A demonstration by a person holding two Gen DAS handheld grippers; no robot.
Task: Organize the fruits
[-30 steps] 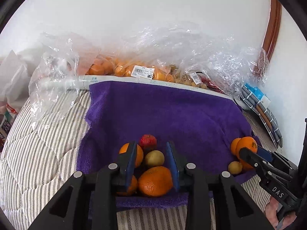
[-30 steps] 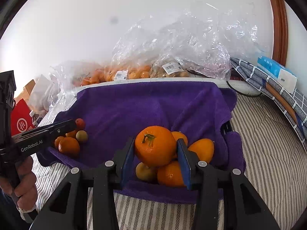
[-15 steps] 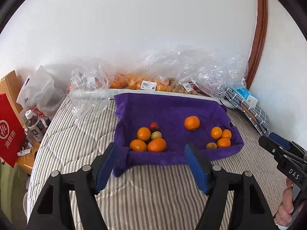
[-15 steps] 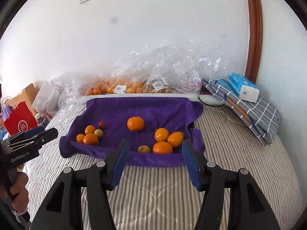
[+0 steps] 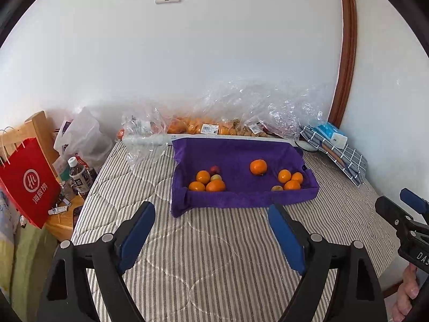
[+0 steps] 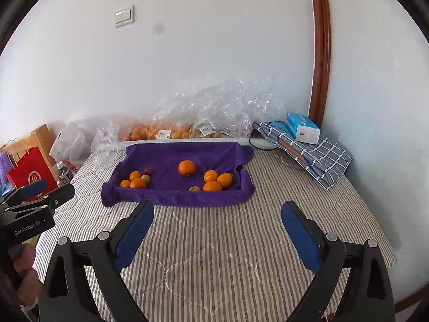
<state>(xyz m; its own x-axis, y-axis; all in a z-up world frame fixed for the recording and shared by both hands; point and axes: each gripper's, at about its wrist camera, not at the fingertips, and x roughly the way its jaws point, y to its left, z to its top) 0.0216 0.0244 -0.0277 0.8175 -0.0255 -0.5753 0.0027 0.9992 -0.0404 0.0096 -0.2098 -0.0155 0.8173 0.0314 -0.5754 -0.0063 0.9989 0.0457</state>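
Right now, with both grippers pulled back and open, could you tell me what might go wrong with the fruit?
1. The lone orange sits apart on the soft purple towel and may roll.
2. The right pile lies near the towel's edge; a nudge could scatter it onto the striped bed.

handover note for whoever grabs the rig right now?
Left gripper: jaws open, empty, above the striped bed.
Right gripper: jaws open, empty, likewise short of the towel.
Purple towel holds a left fruit cluster, a right cluster and a lone orange between them.
Done: two groups formed.
Left: probably place the lone orange into a group. Bagged fruit sits behind, by the wall.
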